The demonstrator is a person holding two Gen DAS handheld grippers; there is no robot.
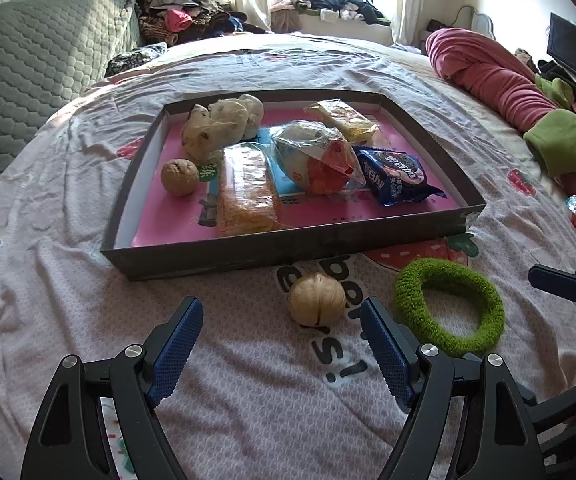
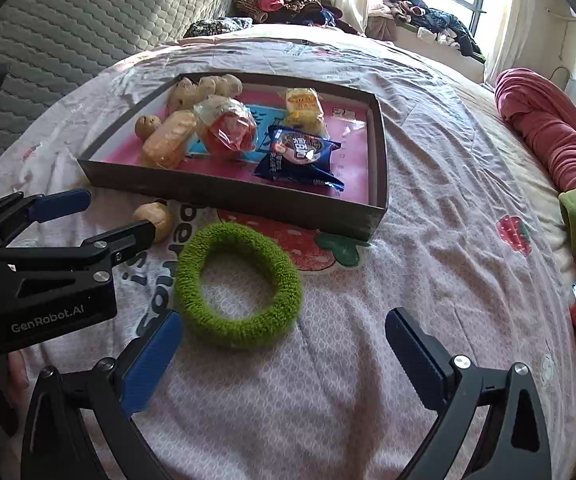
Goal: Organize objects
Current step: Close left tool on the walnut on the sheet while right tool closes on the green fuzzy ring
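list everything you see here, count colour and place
tray: 1, dark, pink floor, on bed
walnuts: 2, tan, one in tray, one on the sheet before it
snack packs: 4, blue, orange, yellow, clear, in tray
plush toy: 1, cream, tray's far left
ring: 1, green, fuzzy, on sheet right of the loose walnut
sheet: 1, pink, strawberry print
blanket: 1, red, far right
left gripper: jaws open
right gripper: jaws open

The left gripper [image 1: 280, 322] is held tilted downward, its blue-padded jaws spread wide with nothing pressed between them. The right gripper [image 2: 284, 330] is angled down likewise, its jaws parted and nothing clamped. The two grippers are carried side by side, close together.
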